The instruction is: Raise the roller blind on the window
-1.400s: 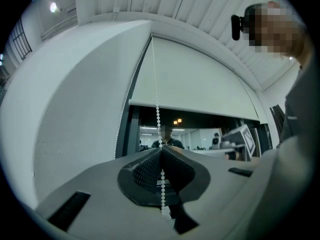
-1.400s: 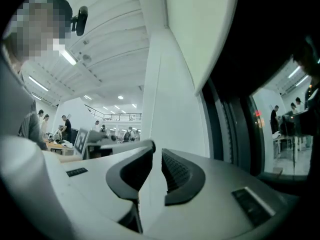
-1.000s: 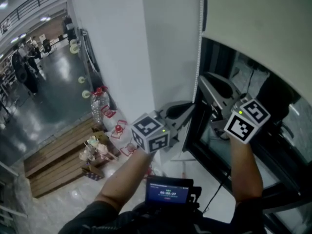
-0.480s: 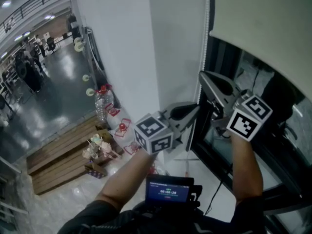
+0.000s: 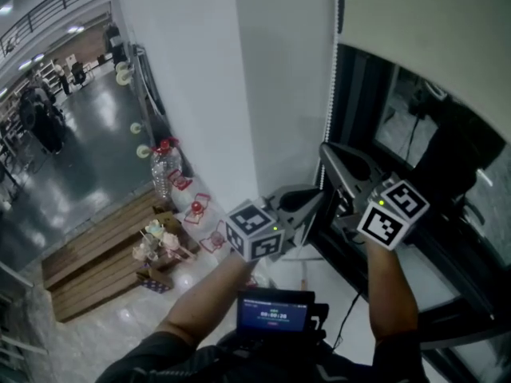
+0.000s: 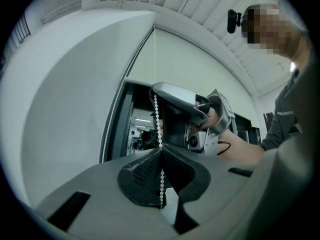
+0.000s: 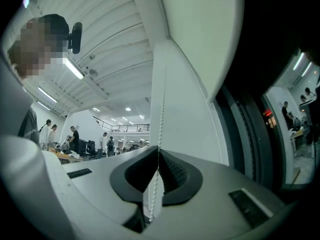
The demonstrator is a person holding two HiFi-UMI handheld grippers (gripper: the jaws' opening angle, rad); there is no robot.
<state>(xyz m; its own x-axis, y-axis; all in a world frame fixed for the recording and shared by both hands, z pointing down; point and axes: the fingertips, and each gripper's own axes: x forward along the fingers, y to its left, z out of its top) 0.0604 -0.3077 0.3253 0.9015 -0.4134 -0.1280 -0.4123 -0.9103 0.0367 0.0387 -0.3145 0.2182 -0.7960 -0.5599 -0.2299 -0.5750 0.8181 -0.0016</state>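
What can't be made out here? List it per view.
- Roller blind: top and roller tube, cut off by the head view's upper edge.
- Bead chain: lower loop, hidden in the left gripper view by the body of the left gripper.
- Chest screen: digits too small to read, head view.
- People in the hall: too small and dim, head view.
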